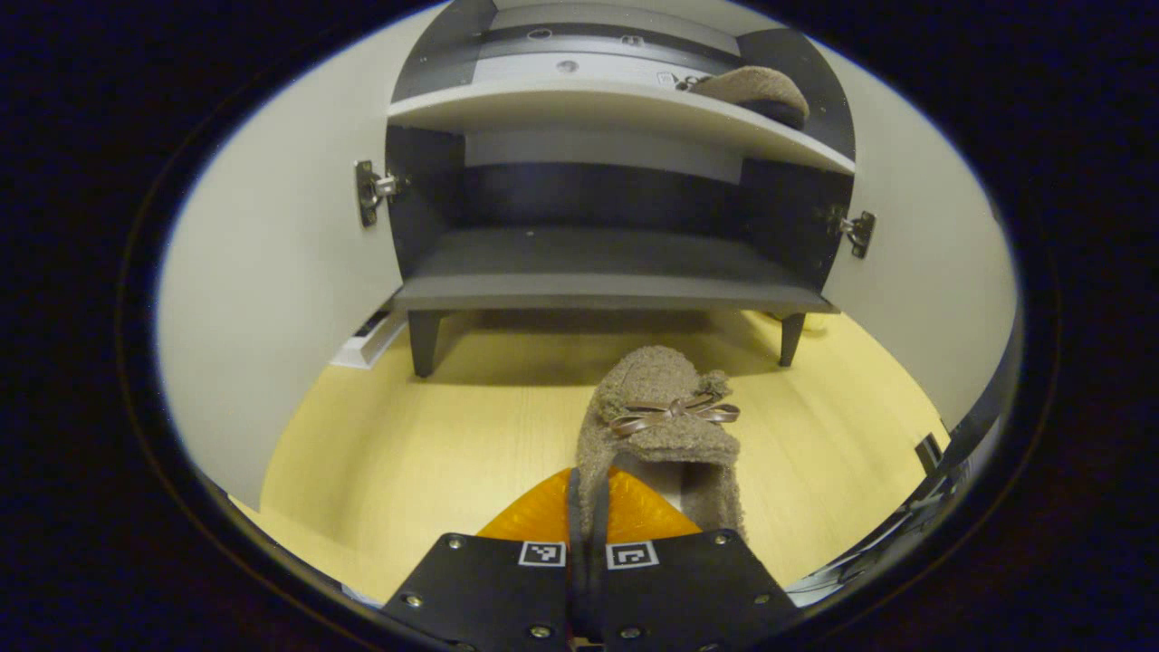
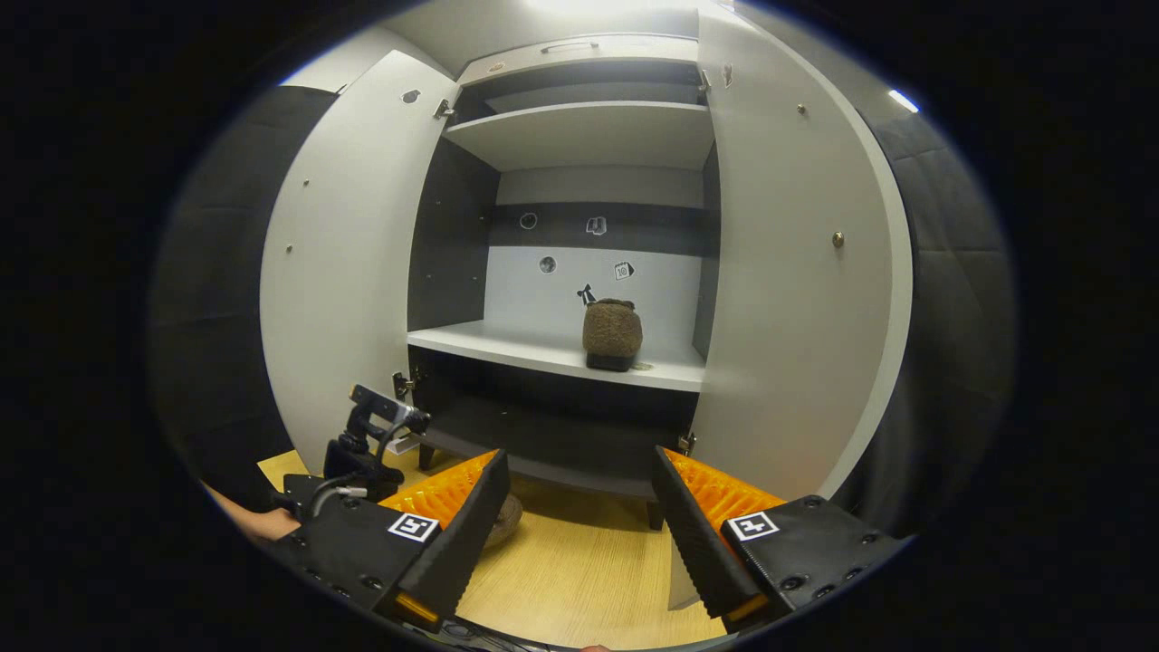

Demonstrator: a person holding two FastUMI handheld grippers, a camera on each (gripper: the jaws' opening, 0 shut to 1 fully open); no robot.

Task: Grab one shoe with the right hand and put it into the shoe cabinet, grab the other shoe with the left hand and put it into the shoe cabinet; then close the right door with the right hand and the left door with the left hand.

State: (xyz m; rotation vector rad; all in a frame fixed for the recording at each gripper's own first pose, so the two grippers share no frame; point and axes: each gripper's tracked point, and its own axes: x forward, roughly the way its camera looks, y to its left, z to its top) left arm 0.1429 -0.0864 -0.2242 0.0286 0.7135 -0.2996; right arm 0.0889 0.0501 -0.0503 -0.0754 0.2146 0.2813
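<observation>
Before the tall white two-door shoe cabinet, one fuzzy brown slipper sits on its middle shelf, while the other soft, light bow-trimmed slipper hangs below, its heel edge pinched by the left gripper, the right gripper spread empty.

A pale yellow wood-grain floor fills the lower half of the left gripper view and shows again at the bottom centre of the right gripper view. In the right gripper view, dark quilted padding covers the booth wall at the right edge and at the left edge. A bright light strip glows at the upper right, and a white glare sits at the top centre.
</observation>
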